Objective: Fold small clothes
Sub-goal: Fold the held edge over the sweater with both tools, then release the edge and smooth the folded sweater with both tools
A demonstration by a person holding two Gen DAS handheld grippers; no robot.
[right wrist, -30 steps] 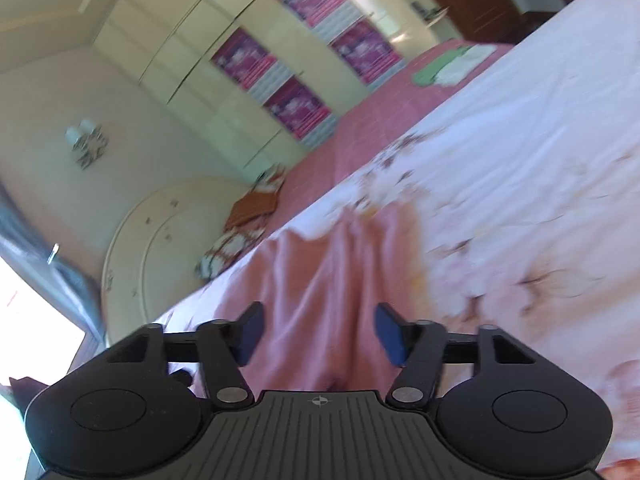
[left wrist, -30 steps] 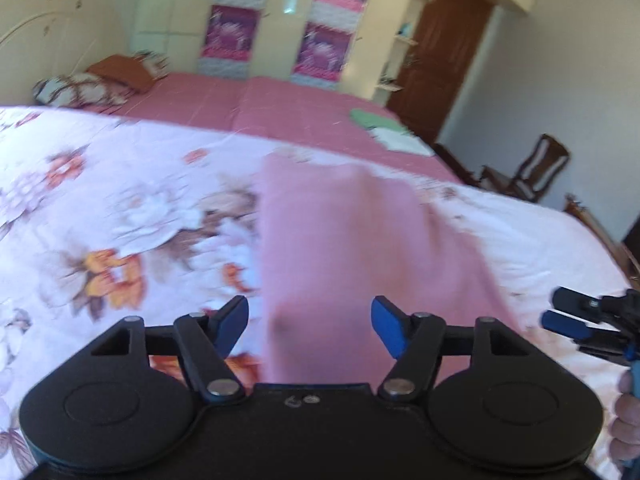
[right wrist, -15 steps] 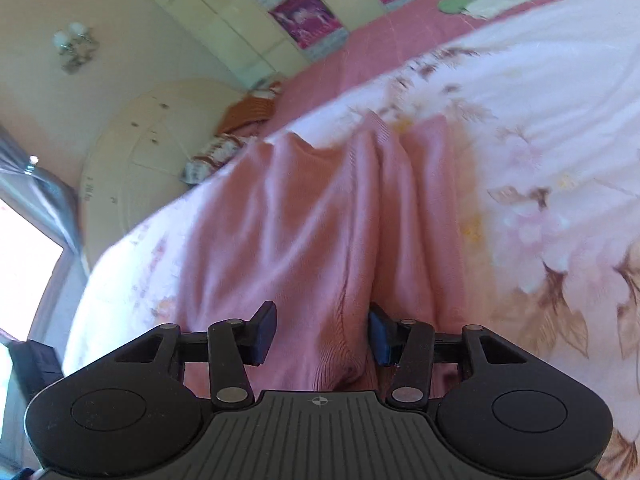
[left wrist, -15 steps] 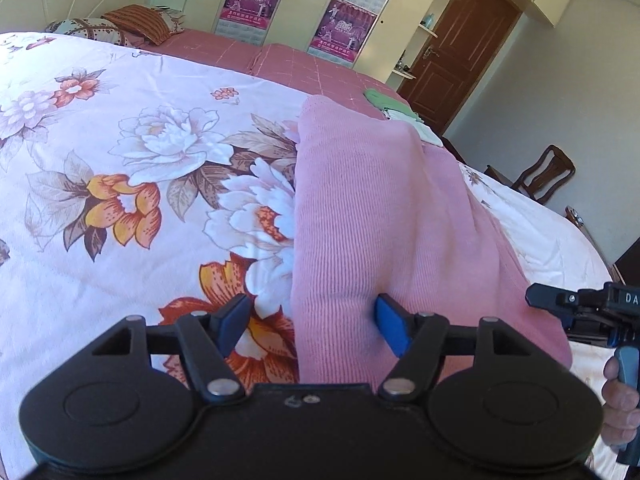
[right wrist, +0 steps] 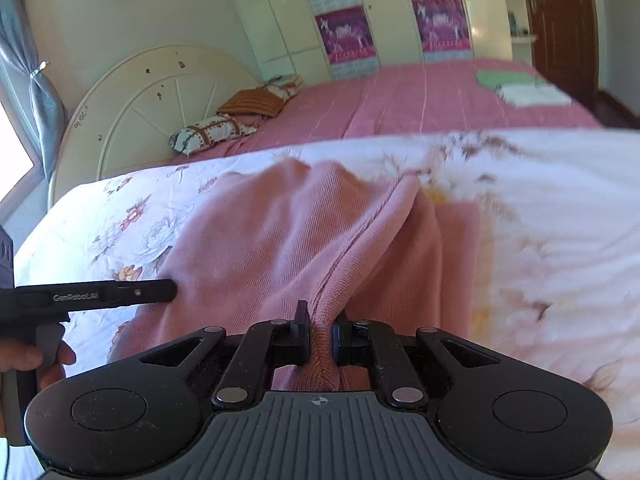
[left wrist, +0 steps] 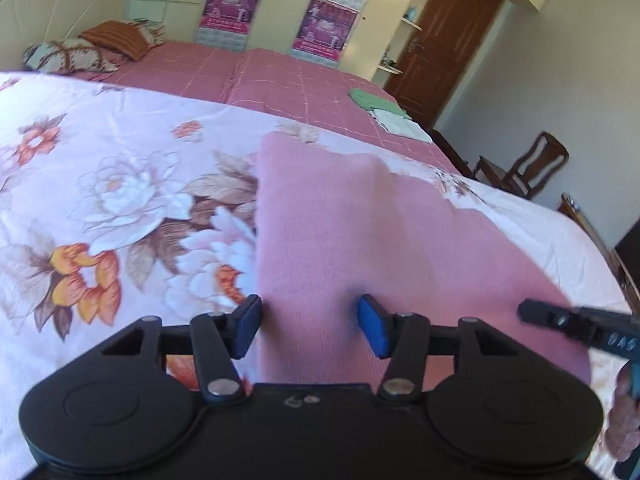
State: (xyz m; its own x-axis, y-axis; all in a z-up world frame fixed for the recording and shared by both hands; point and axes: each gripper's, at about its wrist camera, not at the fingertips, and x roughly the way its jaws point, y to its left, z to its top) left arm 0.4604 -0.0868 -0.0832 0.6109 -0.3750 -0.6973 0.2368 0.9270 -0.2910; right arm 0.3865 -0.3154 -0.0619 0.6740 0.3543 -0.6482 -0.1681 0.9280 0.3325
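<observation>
A pink knit garment (left wrist: 344, 232) lies on the floral bedspread (left wrist: 120, 200). My left gripper (left wrist: 310, 326) is open, its blue pads straddling the garment's near left edge; one pad presses into the cloth. My right gripper (right wrist: 320, 334) is shut on a bunched ridge of the same pink garment (right wrist: 280, 240) at its near edge. The right gripper also shows at the right edge of the left wrist view (left wrist: 568, 322). The left gripper shows at the left of the right wrist view (right wrist: 160, 292).
A second bed with a pink checked cover (left wrist: 280, 84) stands behind, with pillows (left wrist: 72, 54) and folded green and white clothes (left wrist: 384, 108) on it. A wooden chair (left wrist: 524, 172) and a door (left wrist: 448, 40) are at the right.
My right gripper has closed on the garment's edge, from open half a second ago. My left gripper stays open over the garment; both views have shifted and levelled.
</observation>
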